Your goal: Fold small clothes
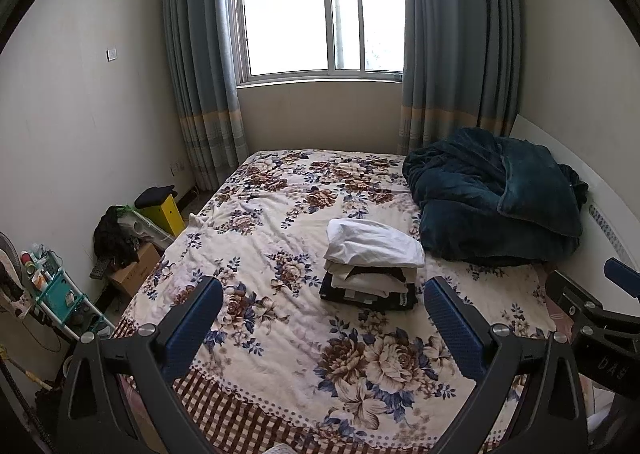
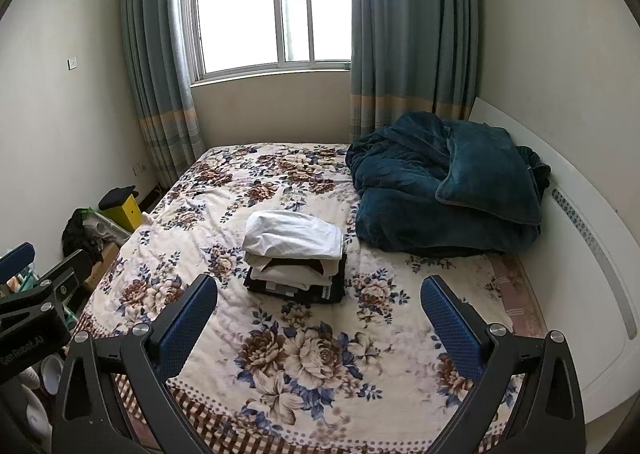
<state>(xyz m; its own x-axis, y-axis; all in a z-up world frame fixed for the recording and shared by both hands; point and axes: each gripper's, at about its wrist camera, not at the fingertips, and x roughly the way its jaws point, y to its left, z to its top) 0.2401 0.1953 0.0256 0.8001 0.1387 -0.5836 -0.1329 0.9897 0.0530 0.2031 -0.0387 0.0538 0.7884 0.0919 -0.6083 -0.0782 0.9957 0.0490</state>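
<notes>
Left gripper (image 1: 324,310) and right gripper (image 2: 320,306): spread wide, empty. Stack of folded clothes (image 1: 370,268) on floral bedspread (image 1: 280,334), just beyond fingertips, apart.

Floral bedspread (image 1: 304,338), teal blanket (image 1: 492,198)

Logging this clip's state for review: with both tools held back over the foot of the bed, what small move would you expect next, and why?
Probably none toward folding: likely just keeping back or finishing. The stack of folded clothes sits neat on the floral bedspread, white piece on top, and no loose small garment shows on the bed. The left tool and right tool are both open, empty and well short of the stack. The teal blanket lies apart.
</notes>
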